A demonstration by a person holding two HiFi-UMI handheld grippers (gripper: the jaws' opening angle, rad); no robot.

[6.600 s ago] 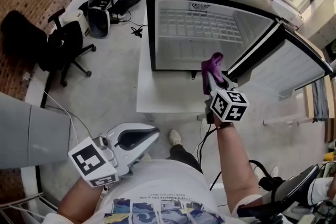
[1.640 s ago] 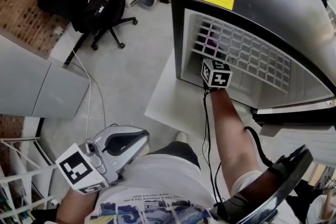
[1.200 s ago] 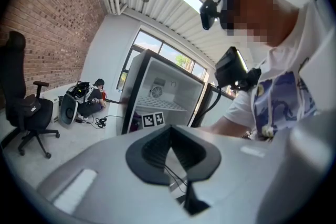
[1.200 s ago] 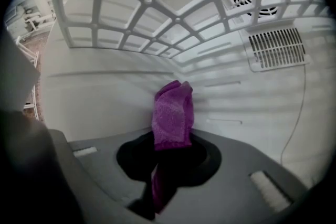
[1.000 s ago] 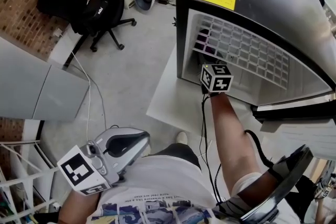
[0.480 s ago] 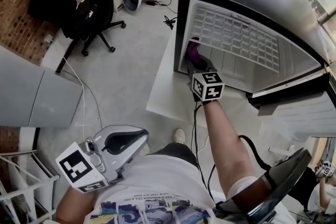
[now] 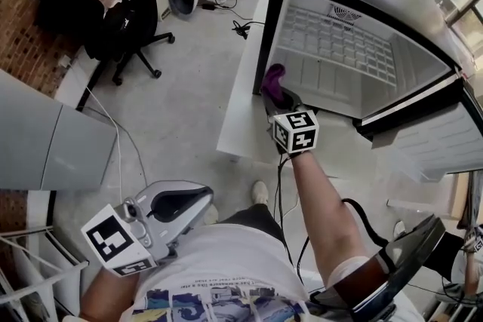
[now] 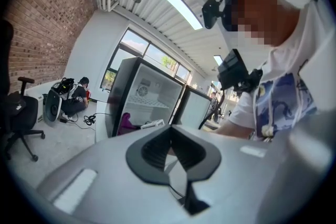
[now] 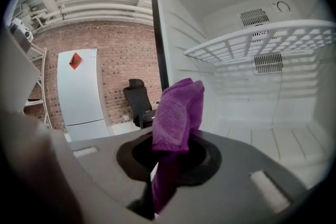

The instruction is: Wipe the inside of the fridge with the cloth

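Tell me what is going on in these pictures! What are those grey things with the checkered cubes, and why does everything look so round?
There is no robot here. A person holds a tool with a two-finger claw in each hand. One camera sits on the person's head and looks down, so you see their arms and shirt. Another camera rides on each tool and looks along its claw. The wide lenses bend everything round. The patterned cubes are parts of the tools.

The right claw is shut on a purple cloth, at the front of an open fridge. The fridge stands on a low white platform and has a white wire shelf inside. The left claw is shut with nothing in it, near the person's tummy. A black office chair stands on the floor.
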